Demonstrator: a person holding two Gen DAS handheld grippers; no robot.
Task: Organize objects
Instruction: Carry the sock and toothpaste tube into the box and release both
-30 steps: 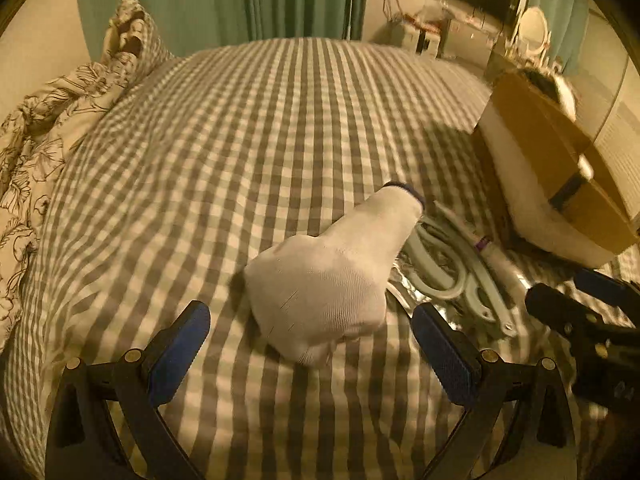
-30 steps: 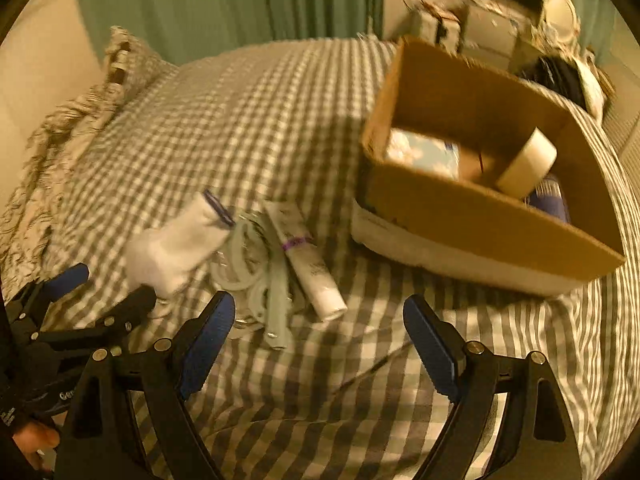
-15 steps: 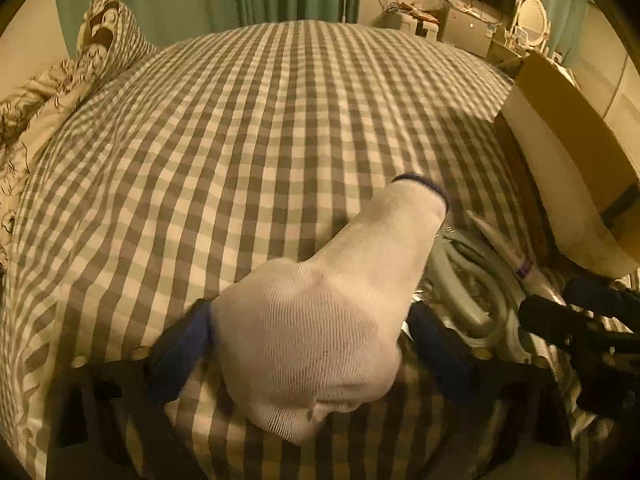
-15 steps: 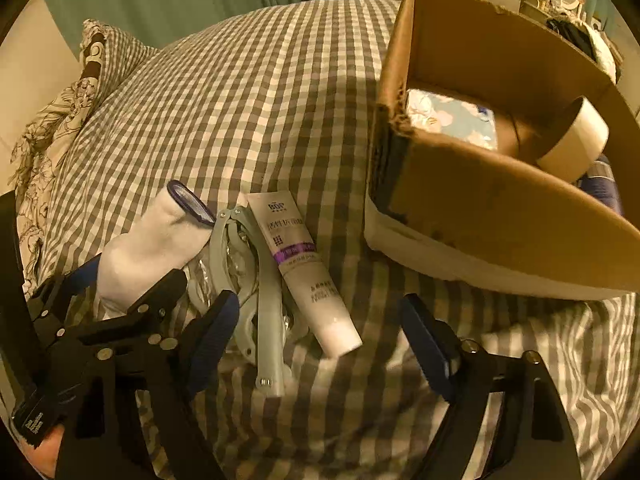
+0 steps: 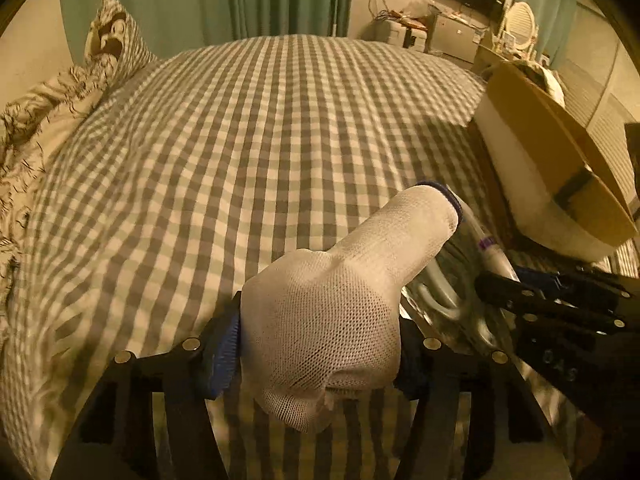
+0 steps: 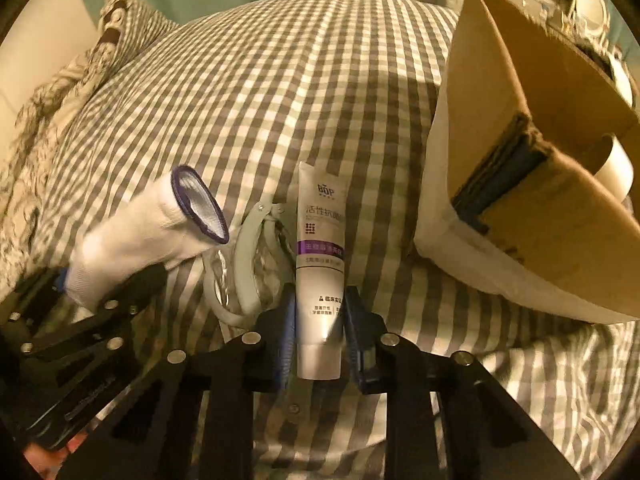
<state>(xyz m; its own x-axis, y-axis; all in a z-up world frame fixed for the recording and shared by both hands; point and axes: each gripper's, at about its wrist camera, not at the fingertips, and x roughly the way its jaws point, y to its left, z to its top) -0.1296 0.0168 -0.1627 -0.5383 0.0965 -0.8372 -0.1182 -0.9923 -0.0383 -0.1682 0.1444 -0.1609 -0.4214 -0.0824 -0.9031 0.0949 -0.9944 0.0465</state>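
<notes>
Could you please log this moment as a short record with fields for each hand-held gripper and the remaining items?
left hand-held gripper: shut on white sock
right hand-held gripper: shut on toothpaste tube
still on bed: pale green packaged item, between sock and tube
cardboard box: right of tube, holds tape roll

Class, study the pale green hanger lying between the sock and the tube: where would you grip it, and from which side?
Judging by its pose, grip the pale green hanger on its thick curved arm, coming from above. It lies flat on the bed, so only a top approach straddles the bar. The sock and tube crowd both sides.
</notes>
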